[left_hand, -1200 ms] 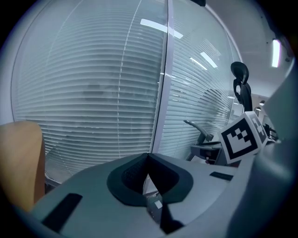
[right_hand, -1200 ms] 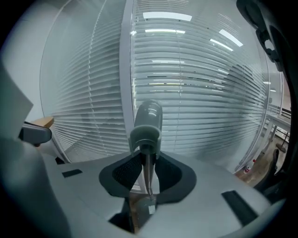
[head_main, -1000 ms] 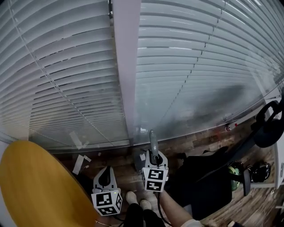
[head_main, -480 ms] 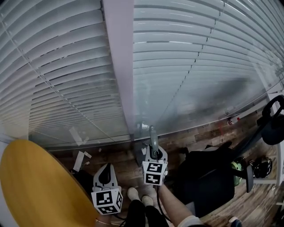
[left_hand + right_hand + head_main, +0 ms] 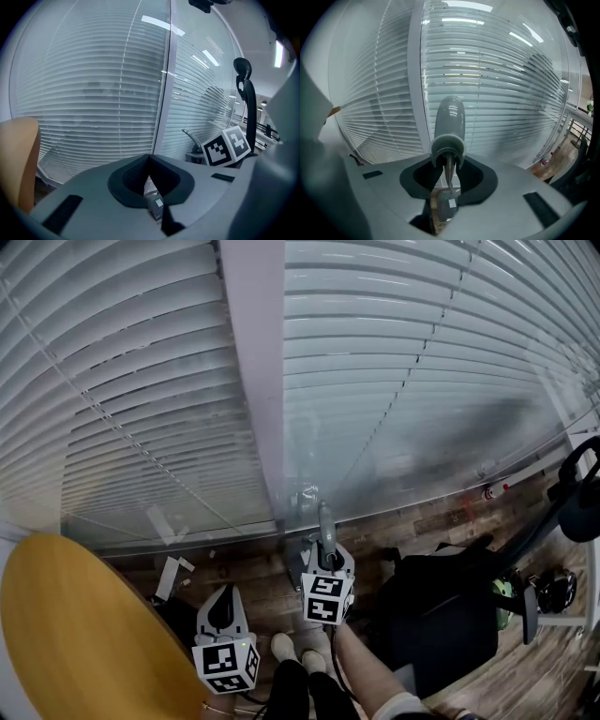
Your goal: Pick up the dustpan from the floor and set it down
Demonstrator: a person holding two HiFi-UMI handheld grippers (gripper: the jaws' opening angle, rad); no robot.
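Observation:
The grey dustpan's handle (image 5: 450, 123) stands upright between the jaws of my right gripper (image 5: 449, 176), which is shut on it. In the head view my right gripper (image 5: 324, 566) hangs above the wooden floor by the window, with the handle (image 5: 324, 524) sticking up past it and the grey pan (image 5: 296, 570) partly hidden at its left. My left gripper (image 5: 223, 608) hovers lower left of it, apart from the dustpan. In the left gripper view my left gripper (image 5: 149, 169) has its pads together with nothing between them, and the dustpan handle (image 5: 191, 138) shows off to the right.
Window blinds (image 5: 422, 381) and a white frame post (image 5: 253, 381) fill the far side. A round yellow table (image 5: 75, 634) sits at lower left, a black office chair (image 5: 441, 615) at right. Paper scraps (image 5: 169, 579) lie on the floor. The person's shoes (image 5: 291, 651) stand below the grippers.
My right gripper has sunk a little with the dustpan still in it. The left gripper has stayed where it was.

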